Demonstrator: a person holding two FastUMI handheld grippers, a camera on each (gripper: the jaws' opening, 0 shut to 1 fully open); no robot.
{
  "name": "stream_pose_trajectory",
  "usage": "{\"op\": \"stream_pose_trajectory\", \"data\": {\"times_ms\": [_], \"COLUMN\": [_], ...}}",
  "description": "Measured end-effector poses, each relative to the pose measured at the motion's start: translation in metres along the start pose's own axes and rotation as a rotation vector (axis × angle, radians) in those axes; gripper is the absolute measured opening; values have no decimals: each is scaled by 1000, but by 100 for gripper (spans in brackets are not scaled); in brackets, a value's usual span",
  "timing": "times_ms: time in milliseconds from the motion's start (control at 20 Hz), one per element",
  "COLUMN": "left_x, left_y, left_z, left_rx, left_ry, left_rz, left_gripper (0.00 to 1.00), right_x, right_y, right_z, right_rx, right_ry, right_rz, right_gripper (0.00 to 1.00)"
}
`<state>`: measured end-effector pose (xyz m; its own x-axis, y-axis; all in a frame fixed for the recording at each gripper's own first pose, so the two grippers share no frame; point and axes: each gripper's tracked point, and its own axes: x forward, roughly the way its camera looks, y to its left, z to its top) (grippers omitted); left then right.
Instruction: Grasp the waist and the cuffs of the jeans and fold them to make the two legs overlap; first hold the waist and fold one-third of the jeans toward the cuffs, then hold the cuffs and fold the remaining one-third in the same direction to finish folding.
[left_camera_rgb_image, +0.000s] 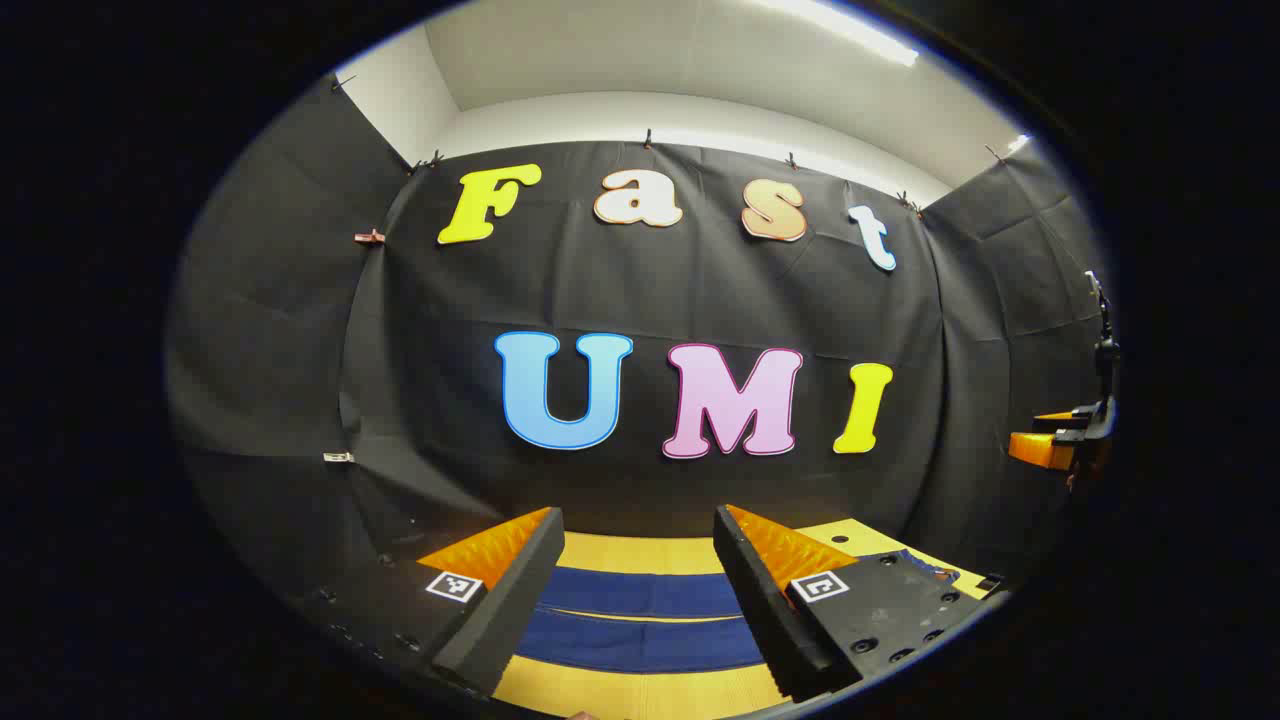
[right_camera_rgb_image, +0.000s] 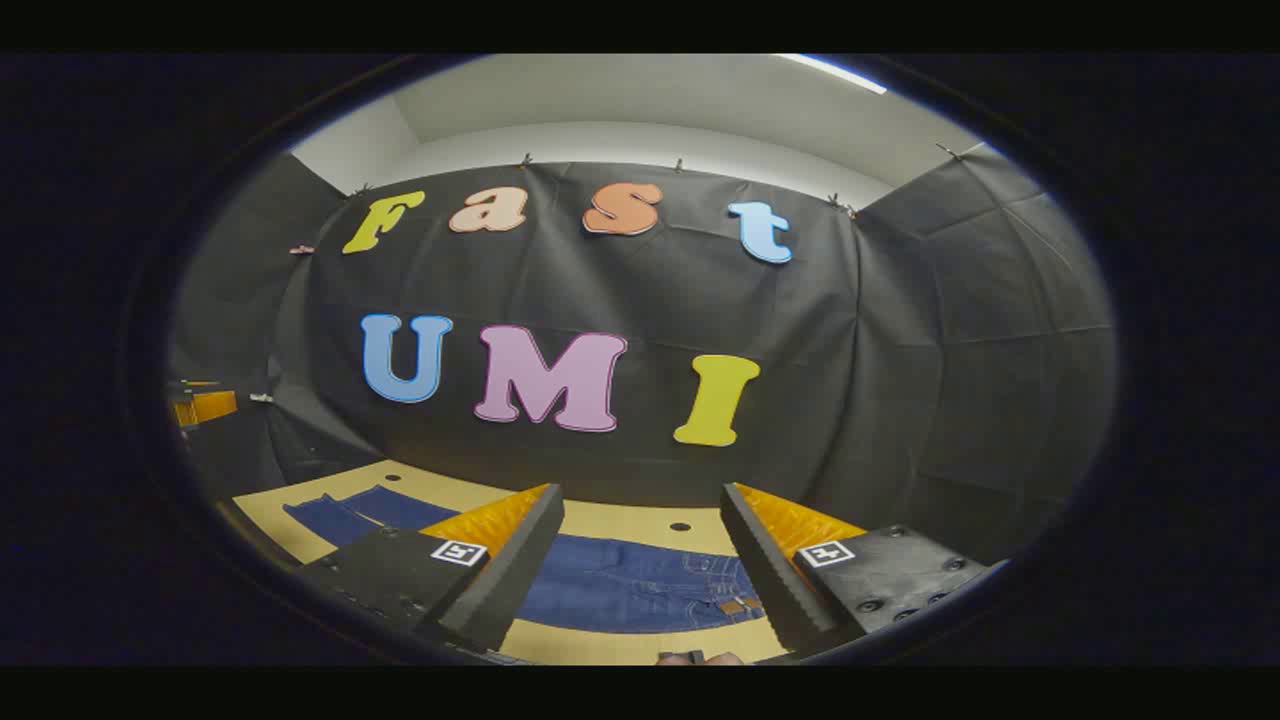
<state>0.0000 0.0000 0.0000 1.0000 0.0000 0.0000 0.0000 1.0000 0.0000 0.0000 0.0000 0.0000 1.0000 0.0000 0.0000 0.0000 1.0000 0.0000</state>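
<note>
Blue jeans (left_camera_rgb_image: 640, 640) lie flat on the yellow table (left_camera_rgb_image: 640, 553). In the left gripper view the two legs run side by side below and between my left gripper's (left_camera_rgb_image: 638, 515) fingers, which stand open above the cloth with nothing held. In the right gripper view the waist end of the jeans (right_camera_rgb_image: 620, 590), with a small brown patch (right_camera_rgb_image: 735, 607), lies under my right gripper (right_camera_rgb_image: 641, 492), also open and holding nothing. The legs stretch off to the left toward the cuffs (right_camera_rgb_image: 320, 515). Each gripper hovers above the jeans, not touching them.
The black cloth wall stands close behind the table's far edge (right_camera_rgb_image: 620, 520). The right gripper (left_camera_rgb_image: 1060, 440) shows at the right edge of the left gripper view, and the left gripper (right_camera_rgb_image: 205, 405) at the far left of the right gripper view. A small hole (right_camera_rgb_image: 680, 526) marks the tabletop.
</note>
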Motion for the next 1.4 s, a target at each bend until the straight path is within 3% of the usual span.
{"op": "stream_pose_trajectory", "data": {"times_ms": [900,1150,1400], "left_x": [-4,-10,-1], "left_y": [1,7,42], "left_z": [4,-19,-66], "left_rx": [21,4,78], "left_ry": [-2,60,191], "left_rz": [-22,-103,-197], "left_gripper": [96,96,96], "right_x": [-3,5,24], "right_y": [-8,-23,-45], "right_z": [0,-15,-41], "right_rx": [-26,-45,-92], "right_ry": [-9,33,91], "right_rz": [-9,-28,-32], "right_gripper": [97,97,97]}}
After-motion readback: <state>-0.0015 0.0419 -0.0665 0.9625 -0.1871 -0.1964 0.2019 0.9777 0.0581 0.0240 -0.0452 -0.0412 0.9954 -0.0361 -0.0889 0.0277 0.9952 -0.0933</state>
